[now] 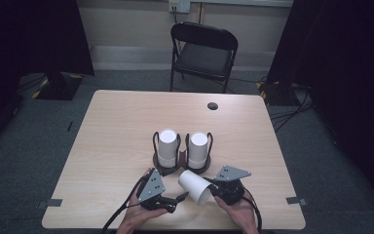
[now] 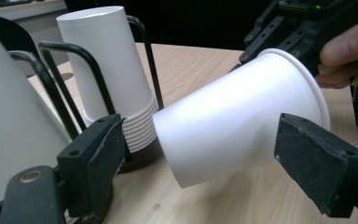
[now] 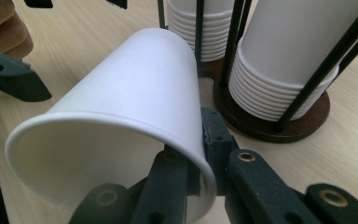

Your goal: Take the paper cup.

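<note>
Single white paper cup [image 1: 195, 186], lying tilted on its side in the air just above the light wood bench [image 1: 117, 131], lower centre of the high view. Rim end points toward the lower right of that frame, closed base toward the upper left, so the long axis runs diagonally across the gap between the two hands.

Right gripper [image 1: 220, 190]: fingers [image 3: 216, 140] clamped on the cup's rim wall, one inside the mouth, one outside, as the right gripper view shows.

Left gripper [image 2: 200, 154]: fingers [image 2: 95, 156] set wide apart, holding nothing. In the left gripper view the cup's base end lies between them, touching neither that I can see. The left hand is the nearer free one; a grasp would likely come across the cup's body, square to its long axis.

Just behind the cup, mid-frame: two stacks of white paper cups [image 1: 168, 146], upside down, each in a black wire holder on a dark round base [image 1: 197, 168].

Upper frame: black folding chair [image 1: 203, 51], beyond the bench.
</note>
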Available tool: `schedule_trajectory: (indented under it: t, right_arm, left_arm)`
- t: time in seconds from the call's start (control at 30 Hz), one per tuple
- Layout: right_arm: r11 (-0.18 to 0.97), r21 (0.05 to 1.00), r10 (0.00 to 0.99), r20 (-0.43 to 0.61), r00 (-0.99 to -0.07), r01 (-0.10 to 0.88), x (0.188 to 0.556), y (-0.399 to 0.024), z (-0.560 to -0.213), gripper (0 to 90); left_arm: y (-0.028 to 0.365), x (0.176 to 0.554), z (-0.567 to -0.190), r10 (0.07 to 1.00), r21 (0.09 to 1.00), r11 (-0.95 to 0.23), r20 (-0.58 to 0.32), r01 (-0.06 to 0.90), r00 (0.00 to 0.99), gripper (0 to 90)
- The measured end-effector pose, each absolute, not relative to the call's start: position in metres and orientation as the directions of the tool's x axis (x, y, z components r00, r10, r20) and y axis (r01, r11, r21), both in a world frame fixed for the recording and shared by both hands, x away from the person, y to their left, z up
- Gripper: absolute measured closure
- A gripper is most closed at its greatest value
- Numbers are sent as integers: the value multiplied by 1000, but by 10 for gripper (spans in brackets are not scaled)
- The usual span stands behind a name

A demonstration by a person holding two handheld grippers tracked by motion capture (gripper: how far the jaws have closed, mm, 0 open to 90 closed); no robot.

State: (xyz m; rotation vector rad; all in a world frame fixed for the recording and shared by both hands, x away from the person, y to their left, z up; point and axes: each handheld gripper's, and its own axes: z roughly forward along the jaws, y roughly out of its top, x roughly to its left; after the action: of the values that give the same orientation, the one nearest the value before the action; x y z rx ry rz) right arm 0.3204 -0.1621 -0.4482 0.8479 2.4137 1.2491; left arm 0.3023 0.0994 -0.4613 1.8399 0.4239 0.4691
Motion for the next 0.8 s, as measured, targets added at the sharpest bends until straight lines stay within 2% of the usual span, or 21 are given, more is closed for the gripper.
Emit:
schedule_trajectory:
  t: [0.1, 0.33, 0.43, 0.8]
  right_arm:
    - [465, 800, 617, 15, -787, 380, 323, -164, -444, 876]
    - [473, 781, 612, 43, -789, 409, 327, -167, -440, 877]
    - [484, 765, 607, 58, -793, 426, 328, -169, -440, 876]
    - [505, 699, 602, 135, -787, 506, 336, -170, -442, 876]
  left_arm:
    - [95, 303, -465, 476, 953, -298, 102, 51, 874, 159]
    - [82, 297, -473, 459, 933, -359, 165, 13, 873, 158]
    - [77, 296, -476, 437, 903, -428, 236, -30, 868, 158]
    - [66, 289, -481, 389, 843, -521, 371, -131, 843, 167]
